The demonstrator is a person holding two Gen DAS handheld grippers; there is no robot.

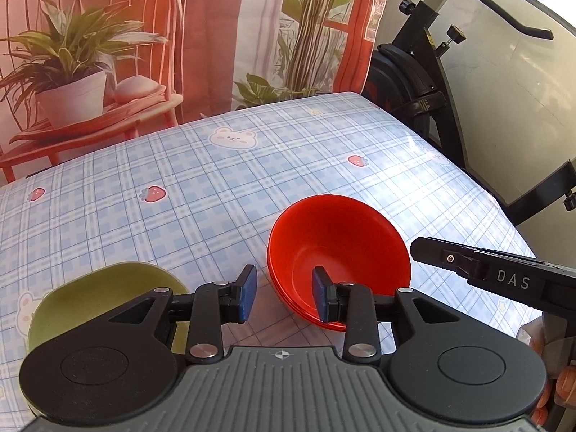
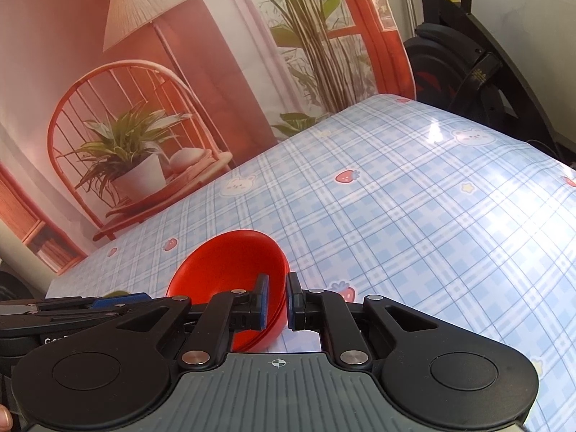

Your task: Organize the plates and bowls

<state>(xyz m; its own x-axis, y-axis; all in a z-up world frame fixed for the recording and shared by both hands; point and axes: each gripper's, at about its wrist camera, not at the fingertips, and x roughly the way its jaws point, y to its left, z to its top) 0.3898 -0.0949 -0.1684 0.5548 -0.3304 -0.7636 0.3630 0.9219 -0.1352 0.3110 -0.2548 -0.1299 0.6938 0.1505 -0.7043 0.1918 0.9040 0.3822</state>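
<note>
A stack of red bowls sits tilted on the blue checked tablecloth. My left gripper is open, its jaws astride the stack's near left rim, one pad inside the bowl. A green plate lies at the lower left, partly hidden by the gripper. In the right wrist view my right gripper is shut on the right rim of the red bowls, one pad inside and one outside. The right gripper also shows in the left wrist view.
A printed backdrop with a chair and plants hangs behind the table. A black exercise bike stands off the table's far right corner. The left gripper's body shows at the left in the right wrist view.
</note>
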